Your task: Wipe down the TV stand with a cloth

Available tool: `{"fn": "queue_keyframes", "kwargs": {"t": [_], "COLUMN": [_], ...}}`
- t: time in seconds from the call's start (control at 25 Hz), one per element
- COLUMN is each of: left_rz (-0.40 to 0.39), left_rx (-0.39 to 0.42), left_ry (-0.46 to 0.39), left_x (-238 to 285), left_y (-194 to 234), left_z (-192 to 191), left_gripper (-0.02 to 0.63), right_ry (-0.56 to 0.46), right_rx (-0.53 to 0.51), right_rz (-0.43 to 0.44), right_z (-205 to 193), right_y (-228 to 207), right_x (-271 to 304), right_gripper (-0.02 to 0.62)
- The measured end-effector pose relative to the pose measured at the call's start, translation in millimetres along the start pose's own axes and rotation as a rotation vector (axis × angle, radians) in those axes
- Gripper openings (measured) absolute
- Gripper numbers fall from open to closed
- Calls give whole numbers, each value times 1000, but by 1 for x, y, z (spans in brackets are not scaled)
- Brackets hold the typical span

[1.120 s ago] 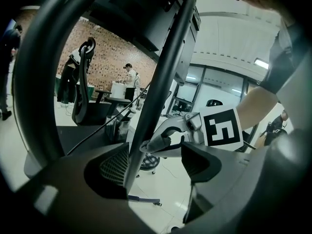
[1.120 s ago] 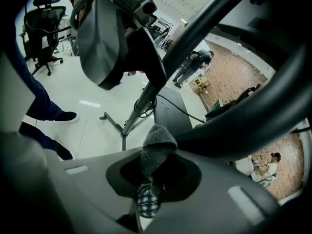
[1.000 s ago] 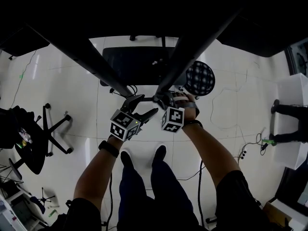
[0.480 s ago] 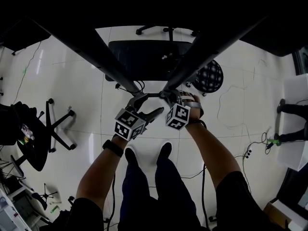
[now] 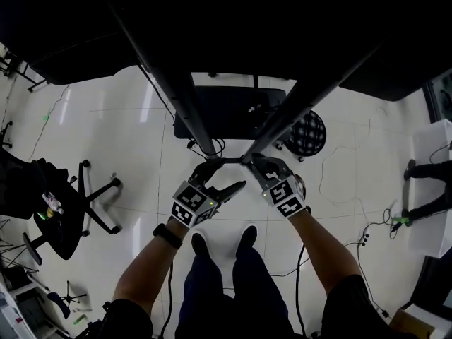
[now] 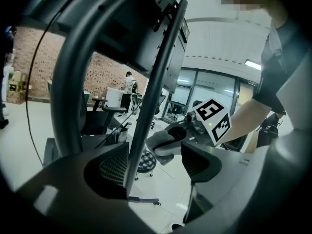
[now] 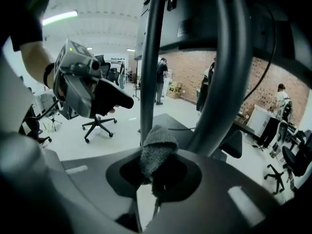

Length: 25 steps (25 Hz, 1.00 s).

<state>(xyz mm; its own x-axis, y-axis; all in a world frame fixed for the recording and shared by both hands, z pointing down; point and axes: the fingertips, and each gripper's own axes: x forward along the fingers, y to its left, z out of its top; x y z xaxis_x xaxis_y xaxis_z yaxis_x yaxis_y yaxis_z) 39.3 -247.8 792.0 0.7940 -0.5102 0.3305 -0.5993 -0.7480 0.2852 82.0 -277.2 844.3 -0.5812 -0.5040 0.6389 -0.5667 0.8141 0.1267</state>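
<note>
In the head view, I am holding both forearms extended forward and down, converging at the point where two dark tubes of the TV stand point(image 5: 185, 104) meet. My left claw point(image 5: 226, 174) is sitting just left of that junction and my right claw point(image 5: 253, 162) just right of it, with the two claws nearly touching. In the left gripper view, the jaws of my left claw point(image 6: 156, 165) are standing wide apart and gripping nothing. One slanted tube point(image 6: 155, 91) is passing between them, close to the left jaw, and I cannot confirm contact. Ahead and slightly right of these jaws, my right claw point(image 6: 176, 135) is carrying the grey cloth point(image 6: 158, 145). In the right gripper view, the jaws of my right claw point(image 7: 156, 172) are clamping the cloth point(image 7: 157, 147), whose bunched end is protruding forward toward the foot of a straight tube point(image 7: 151, 57). It appears to be pressing there, though I cannot tell for certain. A curved tube point(image 7: 225, 72) is rising just right of these jaws, and my left claw point(image 7: 114, 99) is hovering to the upper left. Progress assessment: wiping is under way at the tube junction. No view is showing which surfaces are already clean, and I am judging that the long tube runs are probably remaining.
</note>
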Motion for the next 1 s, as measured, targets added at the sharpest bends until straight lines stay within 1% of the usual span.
{"fn": "queue_keyframes", "kwargs": {"t": [0.12, 0.2, 0.32, 0.44, 0.52, 0.68, 0.8, 1.0], "left_rz": [-6, -10, -19, -10, -10, -21, -24, -62], "left_rx": [28, 45, 66, 73, 62, 50, 65, 113], "left_ry": [-55, -90, -117, -161, -192, -236, -243, -289], "left_x": [-33, -57, -92, -131, -157, -209, -245, -294], "left_y": [-13, -24, -44, -62, -75, -98, -118, -151], "left_z": [38, 62, 88, 113, 129, 155, 168, 186], "left_gripper": [362, 362, 362, 362, 360, 359, 359, 359], "right_ry": [-91, -176, -302, -388, -431, -467, -504, -560], "right_rx": [10, 15, 5, 5, 29, 18, 26, 92], "right_rz": [-21, -44, -77, -98, -87, -102, -134, -216], "right_z": [48, 84, 137, 179, 198, 234, 254, 272], "right_y": [8, 15, 31, 47, 60, 86, 109, 133], "right_x": [-42, -73, -120, -163, -186, -229, -263, -310], "right_gripper": [48, 48, 48, 48, 48, 48, 48, 47]}}
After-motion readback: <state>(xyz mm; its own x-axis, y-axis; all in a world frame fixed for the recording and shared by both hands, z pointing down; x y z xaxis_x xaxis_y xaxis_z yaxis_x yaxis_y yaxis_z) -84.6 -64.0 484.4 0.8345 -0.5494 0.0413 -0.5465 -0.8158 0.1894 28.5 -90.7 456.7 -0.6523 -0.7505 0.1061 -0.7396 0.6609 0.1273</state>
